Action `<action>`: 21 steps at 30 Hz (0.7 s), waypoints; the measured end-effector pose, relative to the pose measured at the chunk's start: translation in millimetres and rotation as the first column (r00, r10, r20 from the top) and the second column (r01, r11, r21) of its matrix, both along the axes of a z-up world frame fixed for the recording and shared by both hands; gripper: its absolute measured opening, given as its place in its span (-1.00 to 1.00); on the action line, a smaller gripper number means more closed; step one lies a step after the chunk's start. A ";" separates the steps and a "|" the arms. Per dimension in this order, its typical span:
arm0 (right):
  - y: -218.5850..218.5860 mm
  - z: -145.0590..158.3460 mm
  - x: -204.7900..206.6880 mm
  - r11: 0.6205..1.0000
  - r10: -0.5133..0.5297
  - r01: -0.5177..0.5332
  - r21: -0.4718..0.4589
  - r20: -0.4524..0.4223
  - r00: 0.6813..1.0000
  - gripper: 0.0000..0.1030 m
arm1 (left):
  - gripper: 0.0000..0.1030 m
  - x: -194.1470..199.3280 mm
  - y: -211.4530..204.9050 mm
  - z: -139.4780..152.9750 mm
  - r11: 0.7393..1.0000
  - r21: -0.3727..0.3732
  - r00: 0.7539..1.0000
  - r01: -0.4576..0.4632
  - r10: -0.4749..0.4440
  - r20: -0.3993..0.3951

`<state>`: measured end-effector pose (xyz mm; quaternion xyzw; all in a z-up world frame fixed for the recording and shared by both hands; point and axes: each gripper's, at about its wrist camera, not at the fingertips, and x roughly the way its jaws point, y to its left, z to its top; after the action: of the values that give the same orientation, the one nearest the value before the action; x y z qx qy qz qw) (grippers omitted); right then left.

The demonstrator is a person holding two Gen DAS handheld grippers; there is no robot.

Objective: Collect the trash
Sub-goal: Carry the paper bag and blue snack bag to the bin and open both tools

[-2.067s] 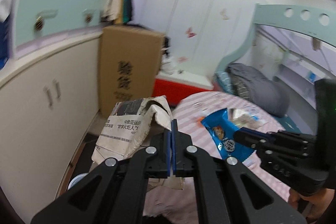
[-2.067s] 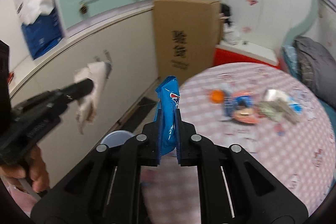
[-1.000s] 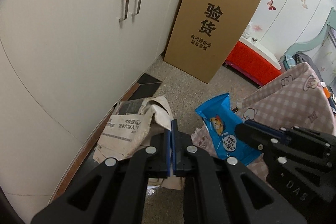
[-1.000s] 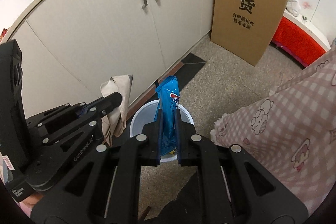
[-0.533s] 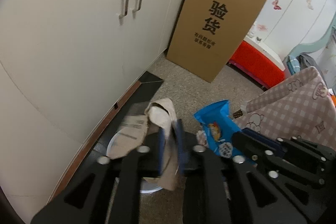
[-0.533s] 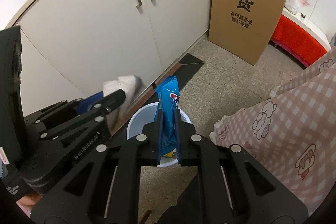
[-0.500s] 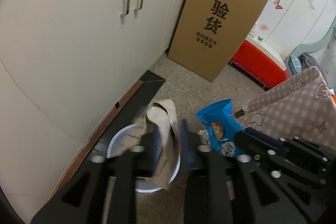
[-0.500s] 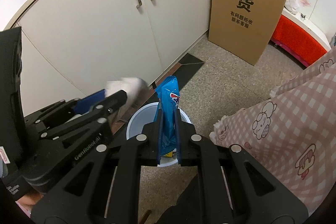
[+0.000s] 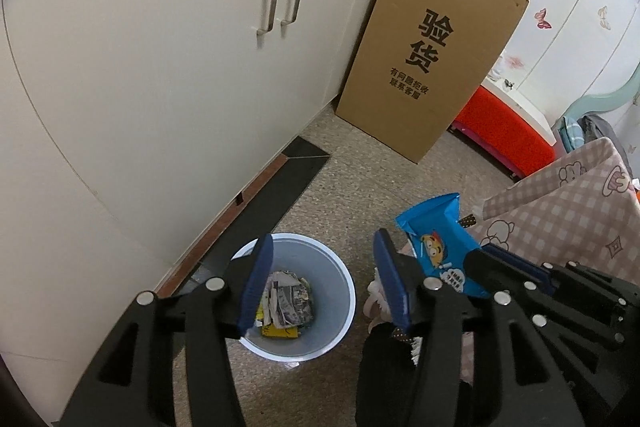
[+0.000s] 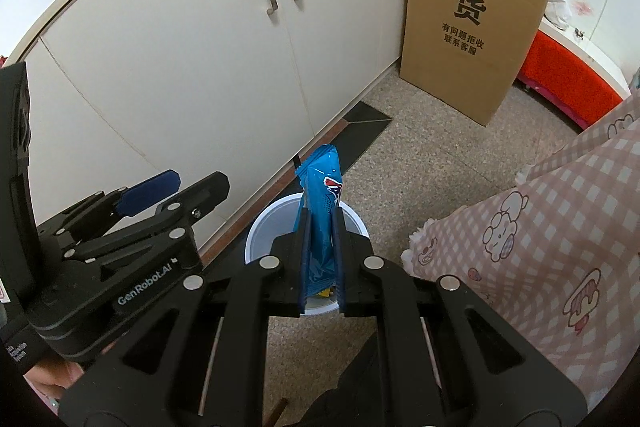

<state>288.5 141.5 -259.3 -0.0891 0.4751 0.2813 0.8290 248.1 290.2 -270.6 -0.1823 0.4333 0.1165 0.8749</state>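
In the left wrist view, low in the frame, the left gripper has just been opening; its fingers stand apart with nothing between them, and the bin sits directly below in the lower centre, crumpled paper already lying inside. To the lower right, the right gripper has its fingers clamped together on the blue wrapper, which stands upright, long axis pointing up the frame. In the right wrist view the bin's white rim shows just behind and under the wrapper, so the right hand looks like the one to act, by releasing straight down. Further off stand the cabinet at upper left and the box at upper right.
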 end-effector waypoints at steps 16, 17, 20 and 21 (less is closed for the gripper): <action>17.4 1.6 -0.8 1.000 0.025 -0.025 0.010 0.002 1.000 -0.80 | 0.13 -12.6 19.8 -2.5 0.998 0.018 0.998 -0.065 0.065 -0.018; 18.5 1.8 -0.2 1.000 0.027 -0.027 0.014 0.004 1.000 -0.80 | 0.17 -12.9 21.7 -2.7 0.997 0.020 0.997 -0.071 0.072 -0.020; 24.6 1.0 2.8 0.999 0.033 -0.033 0.032 0.006 0.999 -0.79 | 0.19 -14.8 29.8 -3.6 0.994 0.027 0.994 -0.108 0.108 -0.023; 26.1 1.2 4.2 0.998 0.032 -0.032 0.047 0.009 0.999 -0.78 | 0.19 -16.1 33.3 -3.7 0.992 0.032 0.992 -0.124 0.124 -0.024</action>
<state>292.7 167.6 -258.1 -0.0785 0.4633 0.3050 0.8283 232.0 323.5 -274.3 -0.1939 0.4305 0.1796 0.8630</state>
